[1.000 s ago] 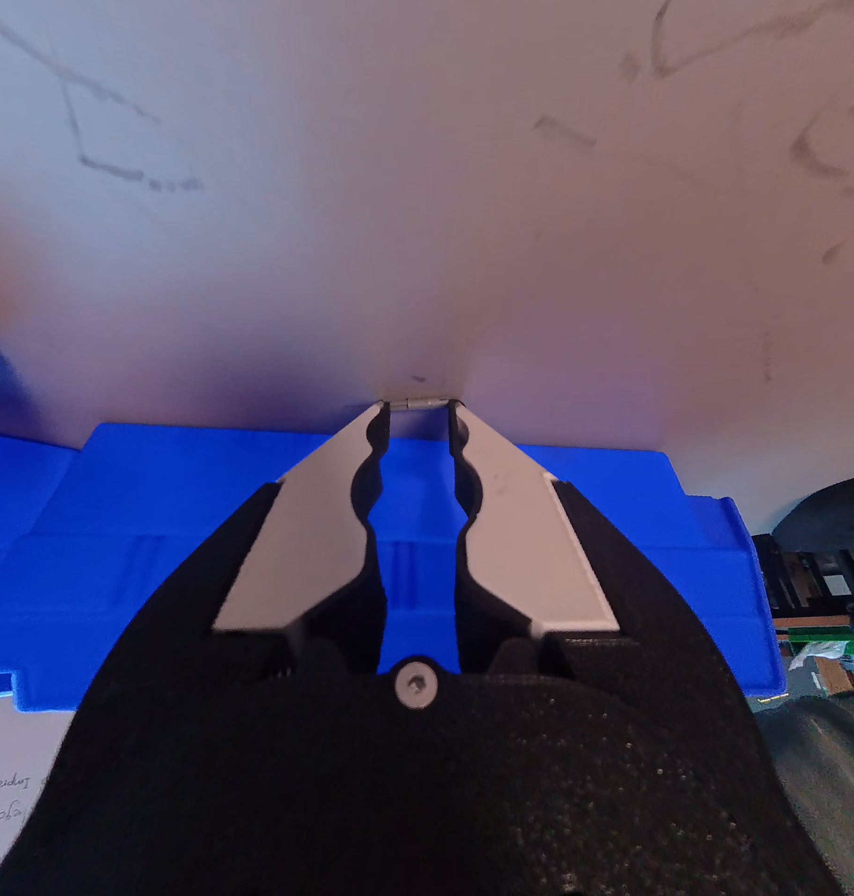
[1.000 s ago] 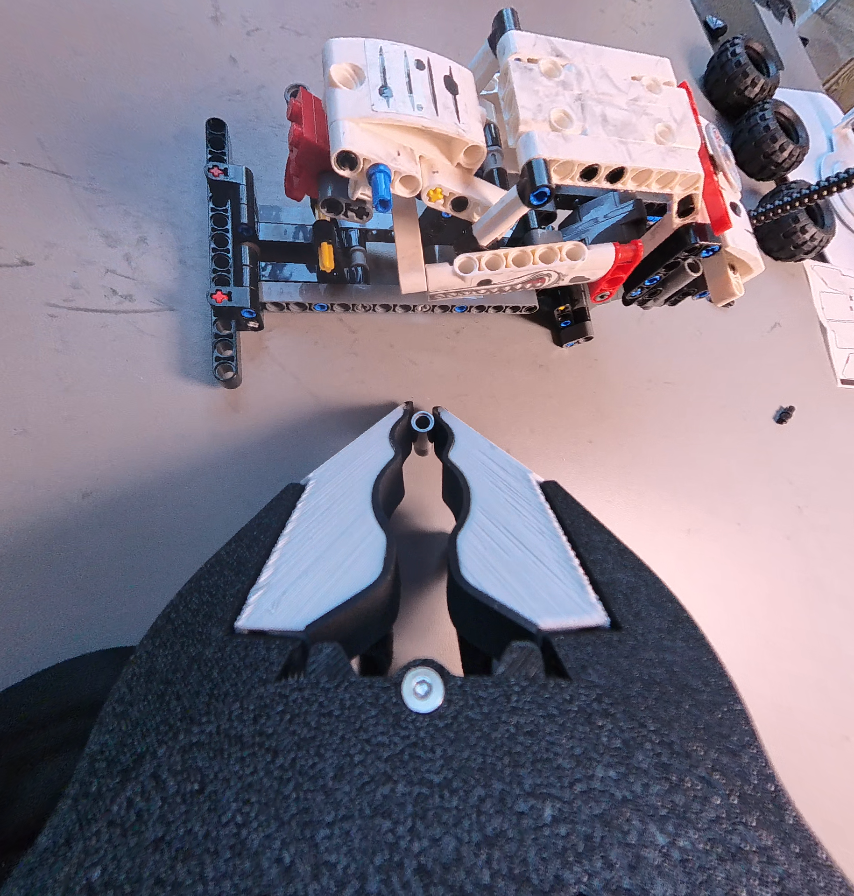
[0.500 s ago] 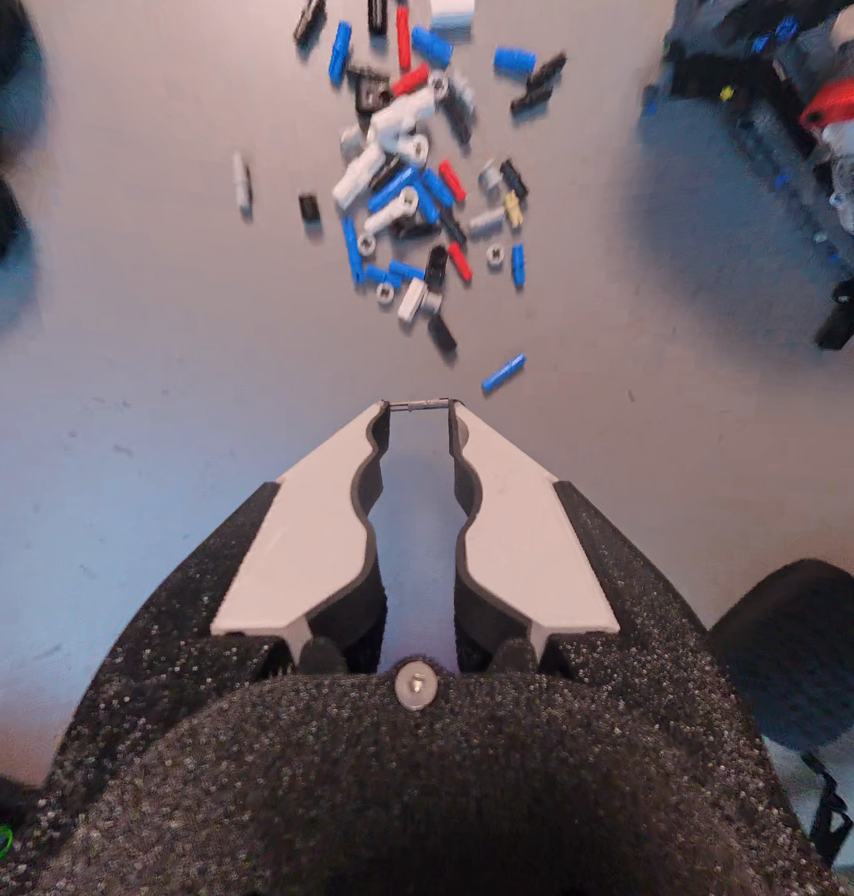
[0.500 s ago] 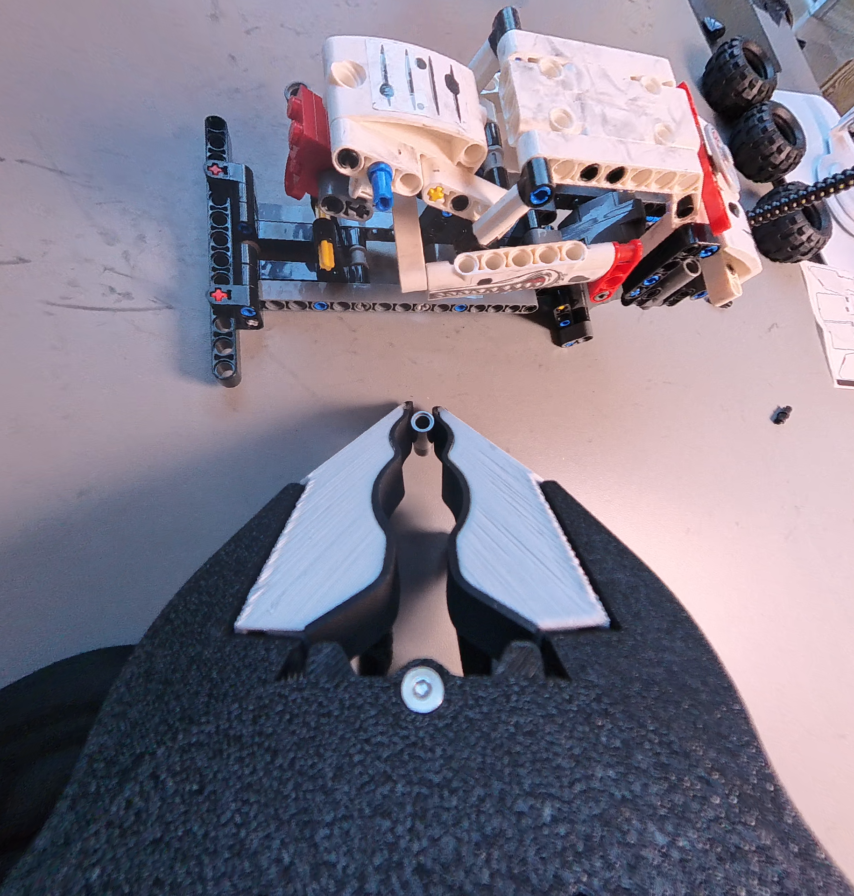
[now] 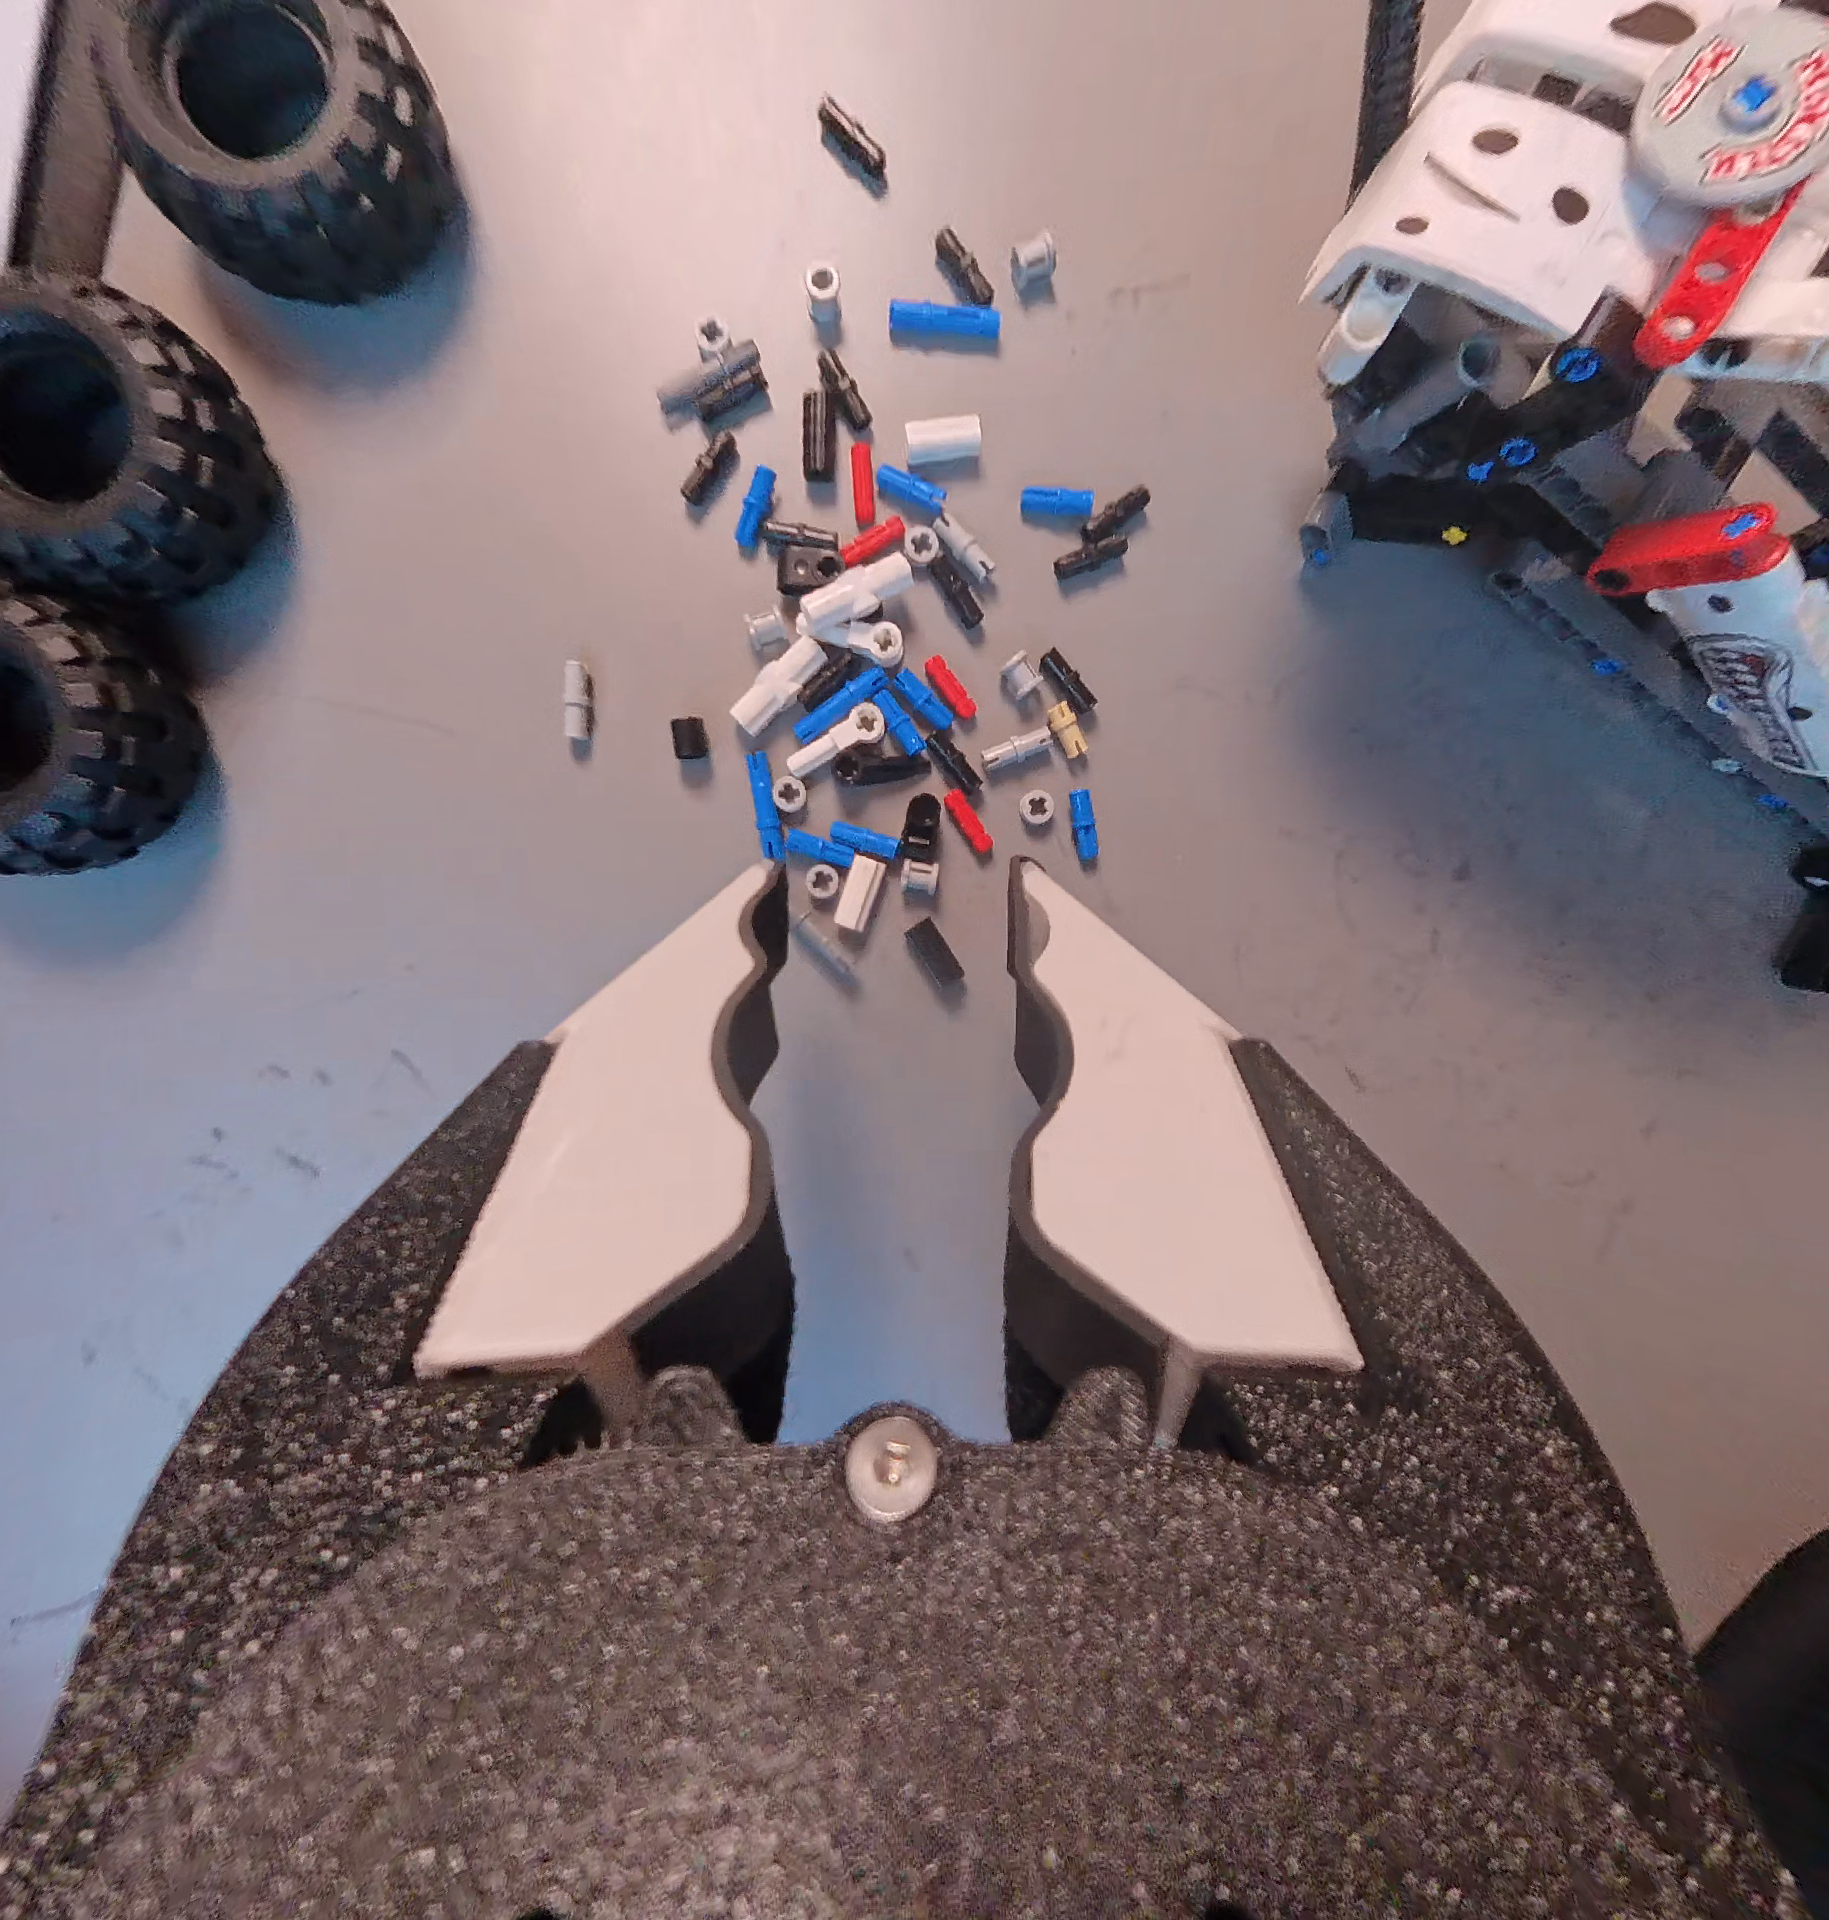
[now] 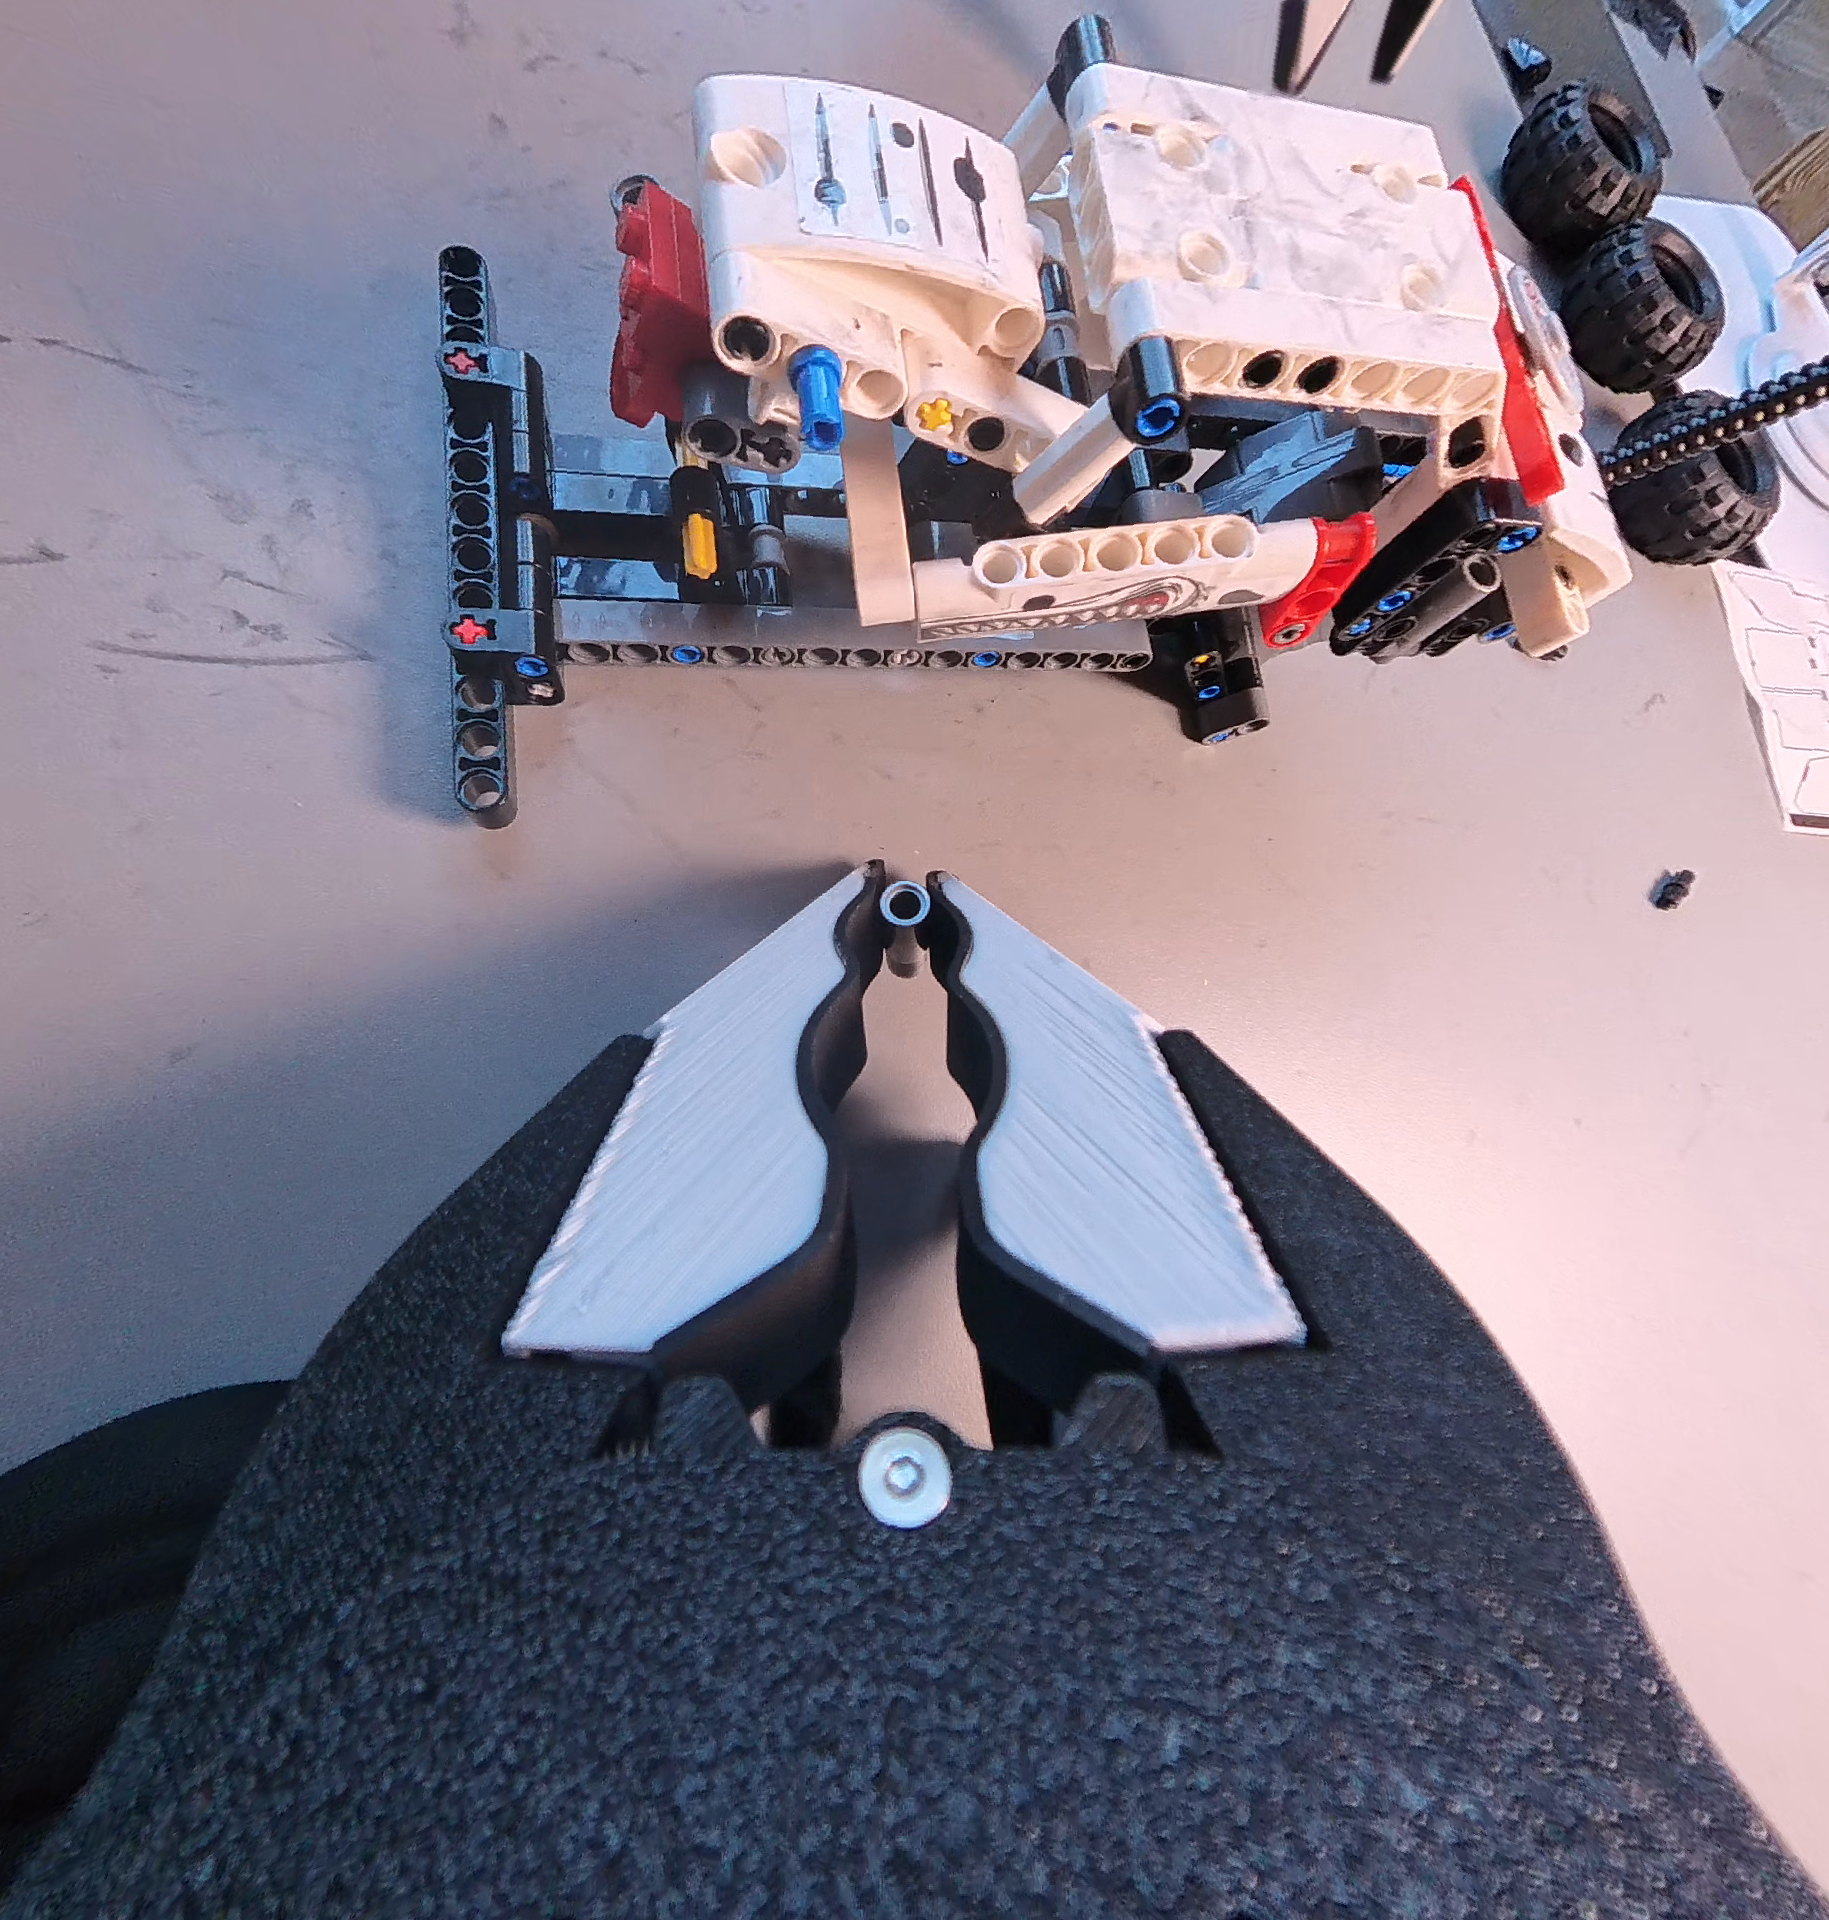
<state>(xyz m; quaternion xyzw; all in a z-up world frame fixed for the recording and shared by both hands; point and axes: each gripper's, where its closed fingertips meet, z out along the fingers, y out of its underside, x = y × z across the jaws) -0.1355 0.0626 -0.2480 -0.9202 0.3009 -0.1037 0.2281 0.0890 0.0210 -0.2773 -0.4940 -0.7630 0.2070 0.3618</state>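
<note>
My left gripper (image 5: pixel 897 881) is open and empty, just above the near end of a heap of small loose pins and connectors (image 5: pixel 868 644), blue, black, red and grey, on the grey table. A grey pin (image 5: pixel 825 945) and a black piece (image 5: pixel 934 951) lie between its fingertips. My right gripper (image 6: pixel 903 883) is shut on a small light grey tube-shaped pin (image 6: pixel 903 906), held end-on above the table. A partly built white, red and black brick vehicle (image 6: pixel 1045 416) lies in front of it; it also shows in the left wrist view (image 5: pixel 1637 416).
Three black knobbly tyres (image 5: pixel 89 436) lie at the left of the left wrist view, and also at the far right in the right wrist view (image 6: pixel 1642 301). A white printed sheet (image 6: pixel 1814 707) lies at the right edge. A tiny black piece (image 6: pixel 1674 888) lies alone. Spacing between my two grippers at the tips: around 25 cm.
My left gripper swung from facing a blue tray to over the heap of pins, let go of the thin grey pin it held, and opened. My right gripper has not moved.
</note>
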